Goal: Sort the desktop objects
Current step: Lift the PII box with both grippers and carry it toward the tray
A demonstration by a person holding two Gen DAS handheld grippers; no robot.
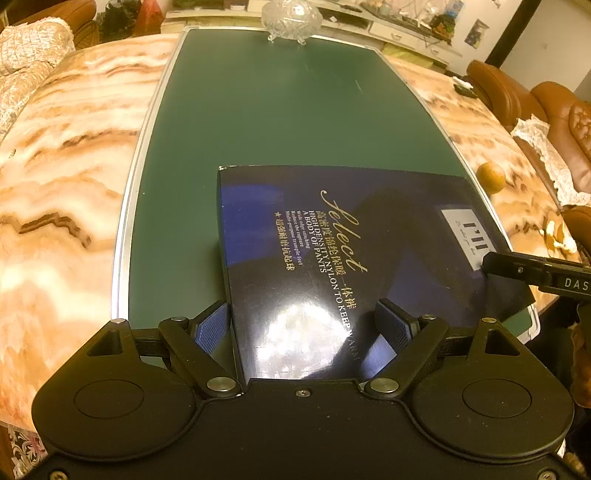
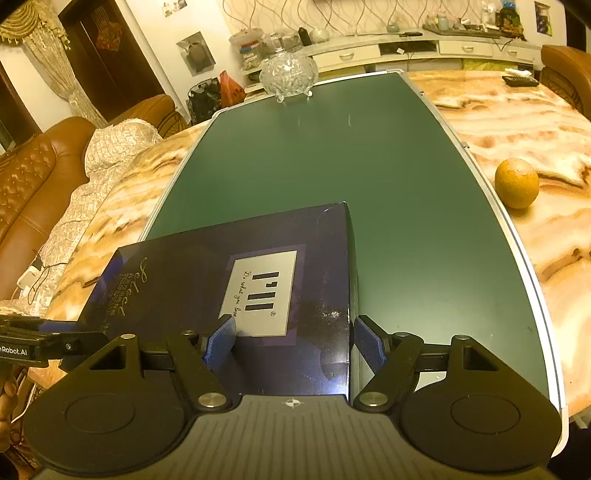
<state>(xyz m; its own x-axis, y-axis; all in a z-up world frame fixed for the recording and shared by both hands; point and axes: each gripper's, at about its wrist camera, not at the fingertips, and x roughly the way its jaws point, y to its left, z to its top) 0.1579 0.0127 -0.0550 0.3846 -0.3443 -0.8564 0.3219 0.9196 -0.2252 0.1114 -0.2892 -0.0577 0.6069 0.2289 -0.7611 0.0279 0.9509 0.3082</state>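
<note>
Box count is one: dark blue box point(image 1: 332, 258) flat on the green mat point(image 1: 258, 122), left hand-held gripper point(image 1: 306, 325) and right hand-held gripper point(image 2: 293, 338) both spread around its near edge. One orange point(image 2: 516, 182) on the bench point(image 1: 62, 155), one glass bowl point(image 2: 288, 74) at the far end, contents unclear

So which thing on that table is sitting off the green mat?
The orange. It rests on the marble table beside the mat, while the dark box and glass bowl sit on it.

The box point(image 1: 343, 266) lies on the board point(image 1: 280, 122) at lower centre. A glass bowl point(image 1: 290, 18) stands at the board's far end, top centre. An orange point(image 1: 490, 178) sits on the tabletop point(image 1: 66, 155) at right.
</note>
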